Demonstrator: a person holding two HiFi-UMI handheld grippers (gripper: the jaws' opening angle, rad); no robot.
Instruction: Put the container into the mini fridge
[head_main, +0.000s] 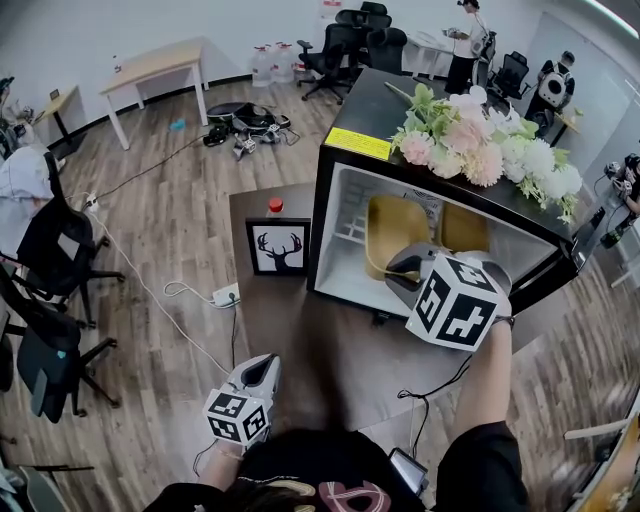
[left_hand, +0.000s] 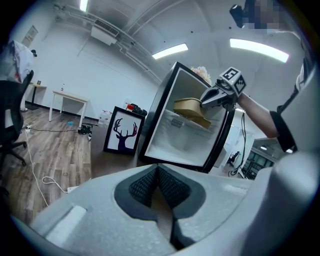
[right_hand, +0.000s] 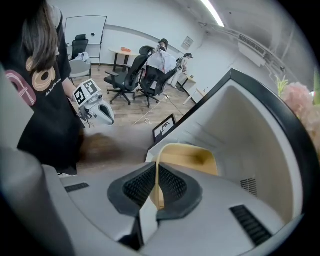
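Note:
A yellow container (head_main: 395, 225) sits partly inside the open mini fridge (head_main: 335, 215), which stands on a dark table (head_main: 300, 345). My right gripper (head_main: 398, 272) reaches into the fridge mouth. In the right gripper view the right gripper (right_hand: 156, 175) is shut on the thin wall of the container (right_hand: 187, 156). My left gripper (head_main: 264, 366) hangs low by the table's near edge, away from the fridge. In the left gripper view the left gripper (left_hand: 157, 174) is shut with nothing in it, and the fridge (left_hand: 182, 135), the container (left_hand: 191, 106) and the right gripper (left_hand: 216, 96) show ahead.
A bunch of pale flowers (head_main: 490, 140) lies on top of the fridge. A framed deer picture (head_main: 278, 247) and a red-capped bottle (head_main: 275, 206) stand on the table left of the fridge. Office chairs (head_main: 55, 250) and a power strip (head_main: 225, 295) are on the floor at left.

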